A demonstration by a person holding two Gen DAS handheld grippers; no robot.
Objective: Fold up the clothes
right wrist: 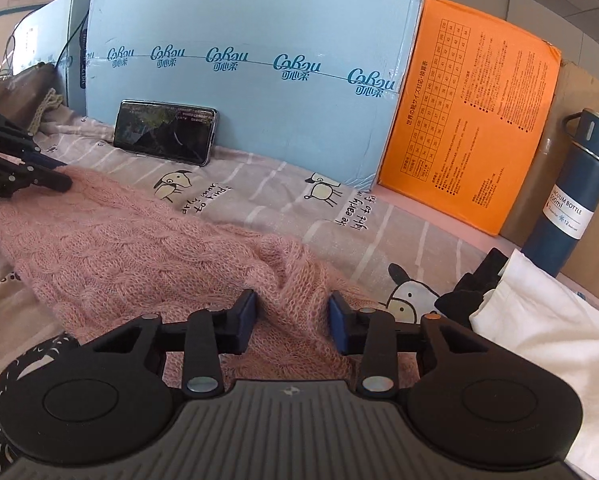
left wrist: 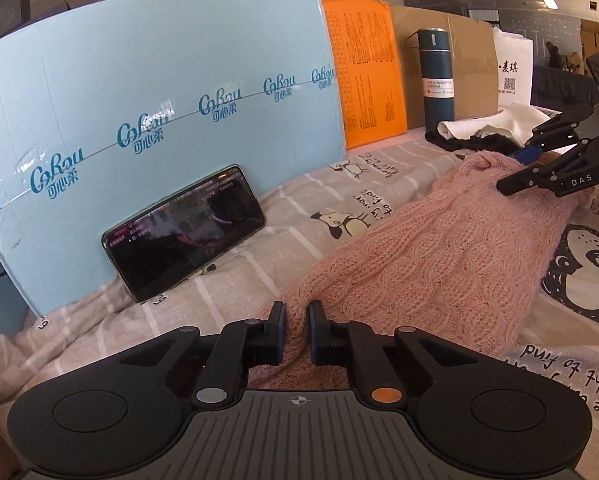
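Cartoon-printed beige bedsheet (left wrist: 339,184) carries a pink cable-knit sweater (left wrist: 439,248) stretched lengthwise between grippers: left gripper (left wrist: 297,334) pinches one end, right gripper (right wrist: 292,322) straddles the other, parted.

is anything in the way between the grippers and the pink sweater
Nothing visible does. The left gripper has pink sweater knit between narrowly parted fingers; the right gripper sits wider open around a raised fold at the other end.
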